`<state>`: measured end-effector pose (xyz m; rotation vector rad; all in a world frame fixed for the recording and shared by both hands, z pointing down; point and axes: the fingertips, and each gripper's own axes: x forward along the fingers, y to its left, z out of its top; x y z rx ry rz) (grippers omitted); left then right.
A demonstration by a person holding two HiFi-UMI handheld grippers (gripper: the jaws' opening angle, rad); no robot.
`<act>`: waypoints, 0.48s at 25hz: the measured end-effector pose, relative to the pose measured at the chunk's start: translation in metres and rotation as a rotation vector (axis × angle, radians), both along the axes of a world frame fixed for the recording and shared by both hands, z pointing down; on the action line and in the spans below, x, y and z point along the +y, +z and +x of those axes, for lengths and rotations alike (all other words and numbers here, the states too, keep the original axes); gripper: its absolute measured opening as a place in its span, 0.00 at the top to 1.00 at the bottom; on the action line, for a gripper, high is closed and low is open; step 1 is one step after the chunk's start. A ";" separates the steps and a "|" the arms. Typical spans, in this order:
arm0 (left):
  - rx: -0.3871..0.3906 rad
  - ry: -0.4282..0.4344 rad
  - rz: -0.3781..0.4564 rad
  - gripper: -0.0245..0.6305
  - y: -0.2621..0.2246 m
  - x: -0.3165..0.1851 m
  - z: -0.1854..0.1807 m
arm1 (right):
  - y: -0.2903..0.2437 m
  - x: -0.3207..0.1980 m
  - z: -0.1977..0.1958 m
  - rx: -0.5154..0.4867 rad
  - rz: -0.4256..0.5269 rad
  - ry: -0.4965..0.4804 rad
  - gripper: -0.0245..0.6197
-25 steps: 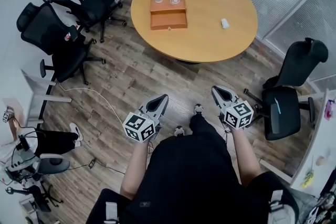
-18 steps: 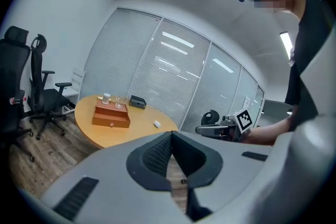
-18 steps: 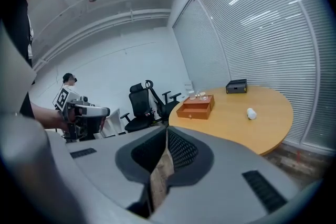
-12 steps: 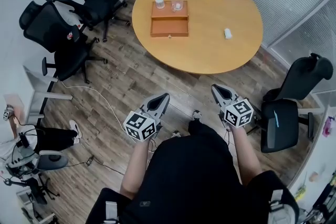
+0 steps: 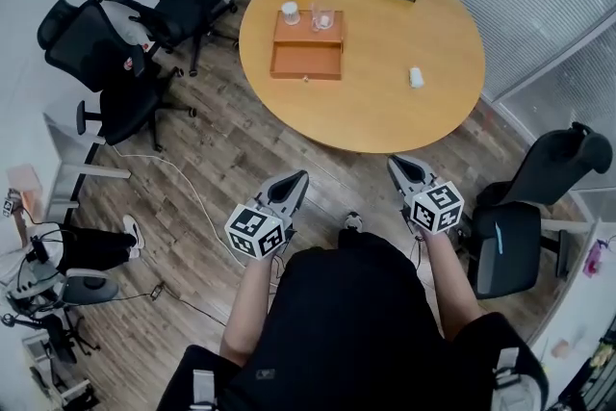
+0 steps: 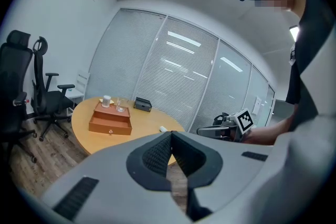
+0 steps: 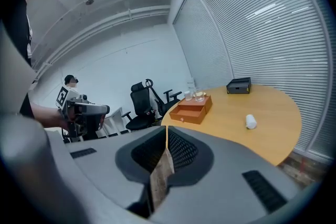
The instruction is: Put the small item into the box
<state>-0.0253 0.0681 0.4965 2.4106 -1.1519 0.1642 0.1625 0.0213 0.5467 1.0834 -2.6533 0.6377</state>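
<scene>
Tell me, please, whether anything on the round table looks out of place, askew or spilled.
Nothing looks spilled or damaged. The small white item lies on its side alone on the round table, well apart from the orange box, whose drawer stands pulled open.

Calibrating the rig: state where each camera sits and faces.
Head view: on the person's head, looking steeply down at the round table; torso, arms, left tool, right tool show.
Left gripper view: on the left tool, facing the table; right arm shows.
Right gripper view: on the right tool, facing the table; left arm shows.
Shared: all three see the orange box.
</scene>
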 end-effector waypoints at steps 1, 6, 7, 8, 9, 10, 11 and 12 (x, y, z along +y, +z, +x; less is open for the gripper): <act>0.000 -0.005 0.000 0.95 0.000 -0.003 0.002 | 0.000 -0.004 0.002 0.000 0.002 -0.005 0.95; -0.002 -0.031 0.019 0.95 -0.003 -0.024 0.014 | -0.003 -0.025 0.012 0.007 0.017 -0.041 0.95; -0.002 -0.036 0.023 0.95 -0.004 -0.027 0.016 | -0.003 -0.028 0.014 0.009 0.018 -0.048 0.95; -0.002 -0.040 0.025 0.95 -0.004 -0.031 0.018 | -0.003 -0.031 0.017 0.012 0.018 -0.054 0.95; -0.003 -0.042 0.026 0.95 -0.005 -0.033 0.021 | -0.003 -0.033 0.019 0.014 0.018 -0.059 0.95; -0.003 -0.043 0.026 0.95 -0.005 -0.035 0.023 | -0.003 -0.035 0.021 0.015 0.017 -0.062 0.95; -0.004 -0.046 0.026 0.95 -0.005 -0.037 0.024 | -0.003 -0.037 0.023 0.017 0.016 -0.066 0.95; -0.004 -0.049 0.028 0.95 -0.005 -0.039 0.025 | -0.002 -0.039 0.025 0.018 0.015 -0.069 0.95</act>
